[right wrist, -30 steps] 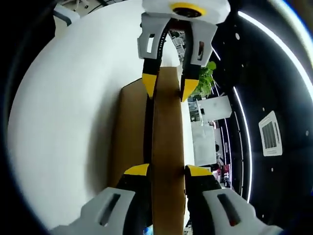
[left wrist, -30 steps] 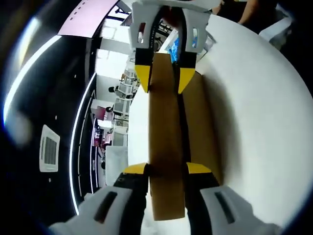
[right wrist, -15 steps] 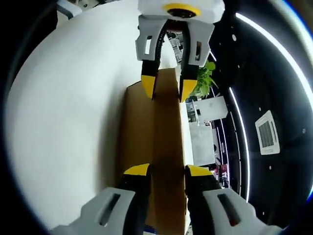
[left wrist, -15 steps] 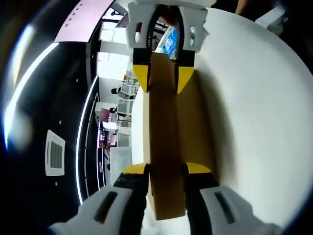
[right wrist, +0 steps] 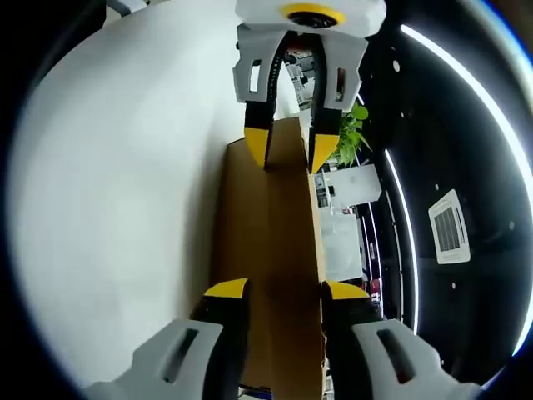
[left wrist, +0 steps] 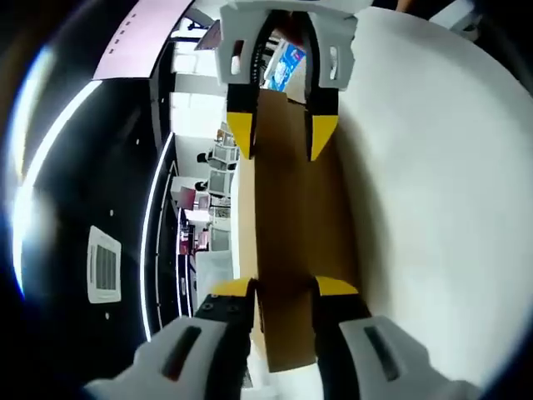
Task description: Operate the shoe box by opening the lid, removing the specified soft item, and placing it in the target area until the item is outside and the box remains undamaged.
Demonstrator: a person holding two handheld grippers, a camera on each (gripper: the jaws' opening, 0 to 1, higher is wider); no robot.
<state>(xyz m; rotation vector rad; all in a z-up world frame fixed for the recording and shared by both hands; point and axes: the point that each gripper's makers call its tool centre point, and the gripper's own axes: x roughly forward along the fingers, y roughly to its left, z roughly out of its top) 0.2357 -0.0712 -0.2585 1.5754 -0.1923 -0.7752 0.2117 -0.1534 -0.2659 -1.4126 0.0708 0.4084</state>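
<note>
A long brown cardboard shoe box (left wrist: pixel 287 217) lies on a white round table (left wrist: pixel 433 183), held at both ends. In the left gripper view, my left gripper (left wrist: pixel 283 287) is shut on the near end of the cardboard. At the far end, the right gripper (left wrist: pixel 281 135) has the cardboard between its yellow tips. The right gripper view mirrors this. My right gripper (right wrist: pixel 285 290) clamps the near end of the box (right wrist: pixel 271 225), and the left gripper (right wrist: pixel 288 148) grips the far end. What is inside the box is hidden.
The white table (right wrist: pixel 117 183) spreads wide on one side of the box. Past its edge is a dark room with strip lights and a ceiling vent (right wrist: pixel 448 233). There is also a green plant (right wrist: pixel 354 137) and a blue item (left wrist: pixel 291 65) behind the far gripper.
Both views have tilted, so more of the box's broad face shows and the dark seam along it has gone. The right gripper's jaws stand slightly wider apart than before.
</note>
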